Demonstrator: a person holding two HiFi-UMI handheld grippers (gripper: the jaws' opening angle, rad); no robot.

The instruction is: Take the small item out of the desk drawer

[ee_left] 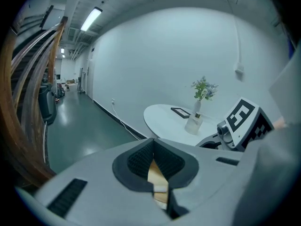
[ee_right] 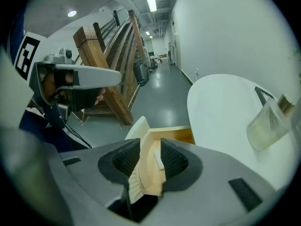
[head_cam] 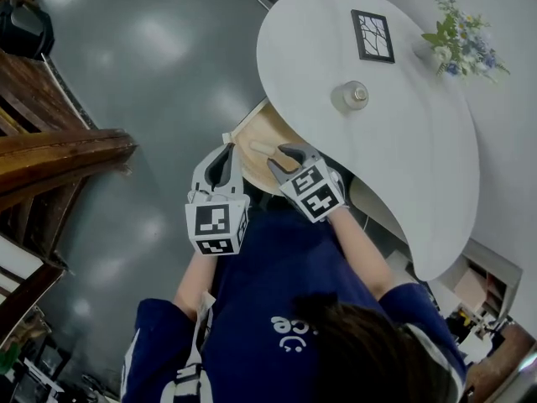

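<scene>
The wooden desk drawer stands pulled out from under the white desk. A small pale item lies inside it. My right gripper hovers over the drawer, open. In the right gripper view the item shows in the gap between the pads, lying on the drawer floor with neither pad pressing on it. My left gripper is just left of the drawer front, shut, holding nothing. In its own view the left gripper has its pad tips meeting, with drawer wood seen below.
On the desk stand a clear bottle, a black framed picture and a vase of flowers. Wooden stair beams rise at the left over a glossy grey floor. A white wall runs behind the desk.
</scene>
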